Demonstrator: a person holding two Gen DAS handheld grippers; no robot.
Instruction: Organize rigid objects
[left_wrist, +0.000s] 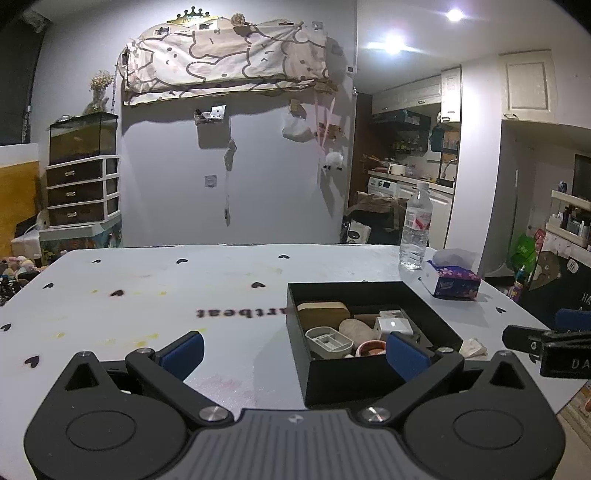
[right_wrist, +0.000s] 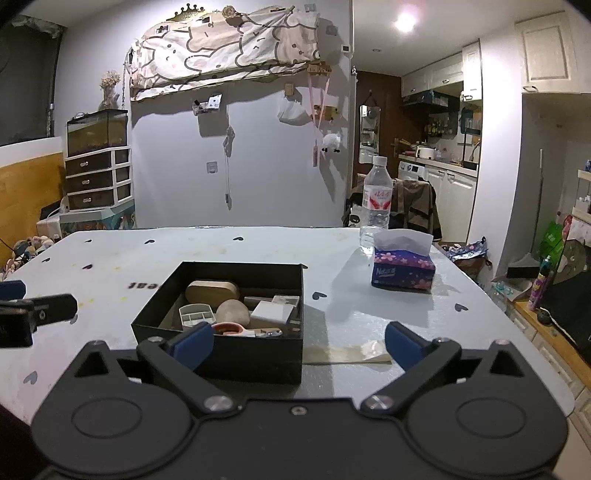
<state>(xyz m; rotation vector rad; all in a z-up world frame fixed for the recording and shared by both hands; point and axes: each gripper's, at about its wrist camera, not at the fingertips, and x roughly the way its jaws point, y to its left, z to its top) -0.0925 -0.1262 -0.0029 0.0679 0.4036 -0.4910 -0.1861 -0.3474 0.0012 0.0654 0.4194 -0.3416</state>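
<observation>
Both grippers sit low over the near edge of the table (left_wrist: 129, 280), pointing forward and tipped a bit downward. The left gripper (left_wrist: 293, 350) has its jaws spread wide with nothing between the pads; its right pad overlaps the near corner of the black box (left_wrist: 347, 380) in view. The right gripper (right_wrist: 299, 343) is also wide open and holding nothing, lined up just behind the box's near wall.

The box sits on the table and holds the rigid stuff: a wooden oval (right_wrist: 212, 293), a stone (right_wrist: 232, 312), a white block (right_wrist: 271, 312), a grey divided tray (right_wrist: 195, 314) and a red-rimmed ring (right_wrist: 229, 328). A bottle (right_wrist: 376, 199) and tissue pack (right_wrist: 402, 267) stand further back right.
</observation>
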